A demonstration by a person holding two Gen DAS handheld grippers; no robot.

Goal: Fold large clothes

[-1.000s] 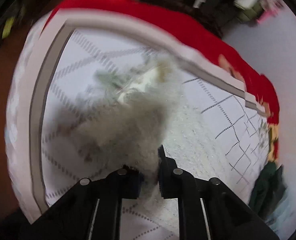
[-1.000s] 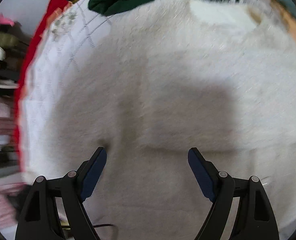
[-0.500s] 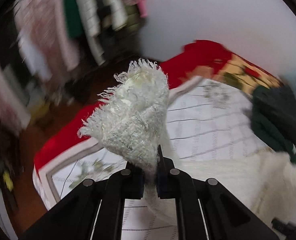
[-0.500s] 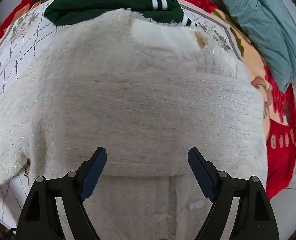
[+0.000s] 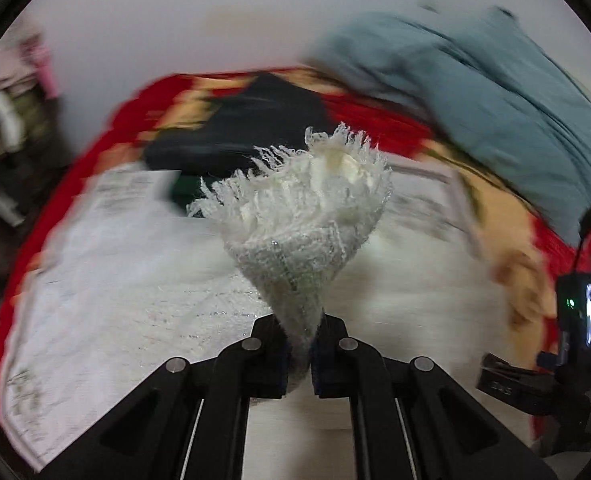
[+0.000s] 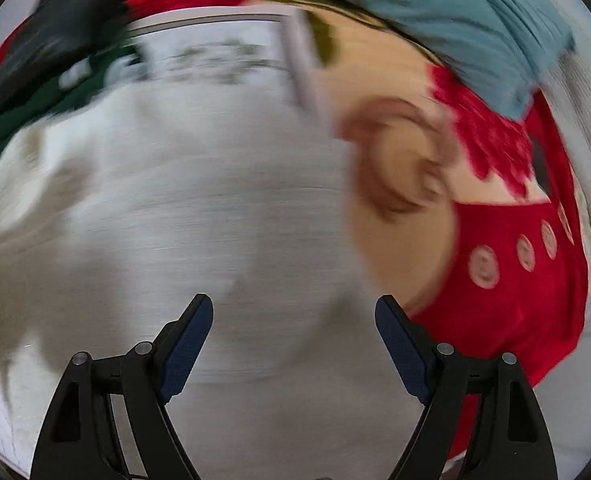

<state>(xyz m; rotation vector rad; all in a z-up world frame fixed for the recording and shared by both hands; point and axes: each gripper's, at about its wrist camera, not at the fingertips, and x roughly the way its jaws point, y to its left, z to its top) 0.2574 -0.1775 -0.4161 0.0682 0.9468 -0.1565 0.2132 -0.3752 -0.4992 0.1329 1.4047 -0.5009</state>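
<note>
Left wrist view: background heavily blurred; left gripper [image 5: 298, 354] clenched on one fringed cuff [image 5: 307, 208] of the white sweater [image 5: 143, 292], lifted above the bed; one teal garment [image 5: 491, 92] and one dark garment [image 5: 255, 120] behind, outlines smeared; right gripper's body cut off at the frame edge.

Right wrist view: equally blurred; right gripper [image 6: 293, 344] released, jaws spread over the sweater's body [image 6: 175, 220]; red blanket [image 6: 515, 300] alongside; one green garment [image 6: 35, 112] partly cut off.

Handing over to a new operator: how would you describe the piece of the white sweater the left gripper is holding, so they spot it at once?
Start from the red bedcover under the pale patterned sheet. Above the sheet, the left gripper pinches the fuzzy white sweater into a cone, its fringed end fanning upward. Unlike the teal garment and the dark clothes behind, it is white, shaggy and raised.
</note>
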